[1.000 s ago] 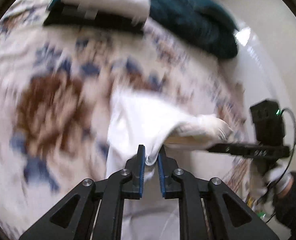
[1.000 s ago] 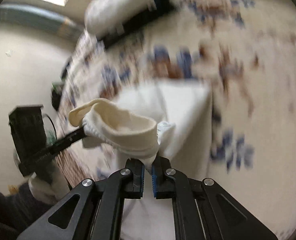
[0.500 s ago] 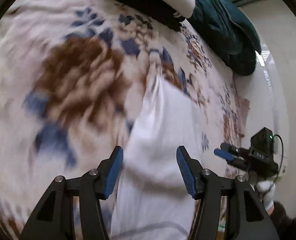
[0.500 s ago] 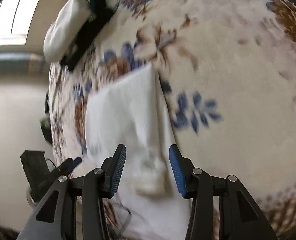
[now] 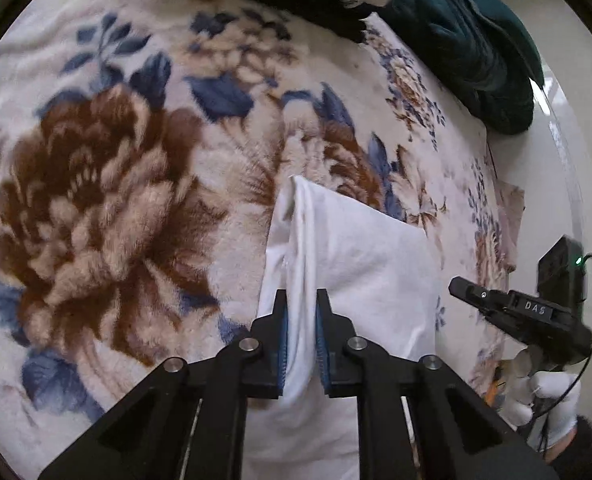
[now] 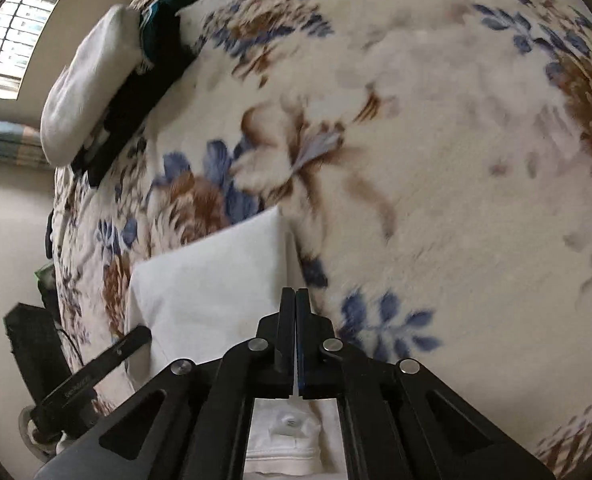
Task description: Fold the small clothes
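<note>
A small white garment [image 5: 356, 256] lies folded on the floral blanket [image 5: 96, 200]. My left gripper [image 5: 301, 300] is shut on a raised ridge of its left edge. In the left wrist view the right gripper [image 5: 456, 286] hangs at the garment's right side, its fingers together. In the right wrist view my right gripper [image 6: 296, 296] is shut with its tips at the right edge of the white garment [image 6: 208, 280]; whether cloth is pinched I cannot tell. The garment's waistband with a label [image 6: 288, 424] shows under the right gripper. The left gripper [image 6: 140, 334] shows at lower left.
A dark teal blanket [image 5: 468, 40] and a white pillow on a black item [image 6: 92, 92] lie at the far end of the bed. A window [image 6: 12, 40] is at upper left of the right wrist view. The bed edge and pale floor run past the garment.
Both grippers let go of the garment half a second ago and stood open. Now both have shut again, the left on the garment's left edge, the right at its right edge.
</note>
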`<control>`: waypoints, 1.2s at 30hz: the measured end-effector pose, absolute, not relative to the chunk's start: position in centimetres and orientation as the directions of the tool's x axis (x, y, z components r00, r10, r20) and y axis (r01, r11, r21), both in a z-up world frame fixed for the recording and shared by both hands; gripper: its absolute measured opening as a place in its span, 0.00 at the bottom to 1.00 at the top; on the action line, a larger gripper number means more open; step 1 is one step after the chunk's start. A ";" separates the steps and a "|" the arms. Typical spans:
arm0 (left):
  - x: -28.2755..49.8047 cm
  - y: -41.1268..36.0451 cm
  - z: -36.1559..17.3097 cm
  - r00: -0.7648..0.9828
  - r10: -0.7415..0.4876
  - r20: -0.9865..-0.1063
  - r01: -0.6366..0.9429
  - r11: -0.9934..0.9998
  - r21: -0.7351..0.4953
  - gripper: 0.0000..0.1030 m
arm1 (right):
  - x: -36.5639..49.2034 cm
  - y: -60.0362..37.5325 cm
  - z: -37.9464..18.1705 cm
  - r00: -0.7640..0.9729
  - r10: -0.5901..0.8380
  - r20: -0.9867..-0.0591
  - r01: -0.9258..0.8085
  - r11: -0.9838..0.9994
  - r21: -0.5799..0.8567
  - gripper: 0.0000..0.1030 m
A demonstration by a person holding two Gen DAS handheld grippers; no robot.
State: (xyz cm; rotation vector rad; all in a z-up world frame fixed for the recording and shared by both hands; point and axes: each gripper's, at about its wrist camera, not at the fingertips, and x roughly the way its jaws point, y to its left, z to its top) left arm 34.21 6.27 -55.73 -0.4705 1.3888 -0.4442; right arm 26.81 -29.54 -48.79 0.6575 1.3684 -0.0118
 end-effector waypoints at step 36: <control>28.1 7.5 -57.8 0.080 -0.429 -0.900 -0.044 0.900 -0.433 0.25 | 19.9 -24.5 -52.1 -0.021 0.172 -0.985 0.235 0.958 0.163 0.40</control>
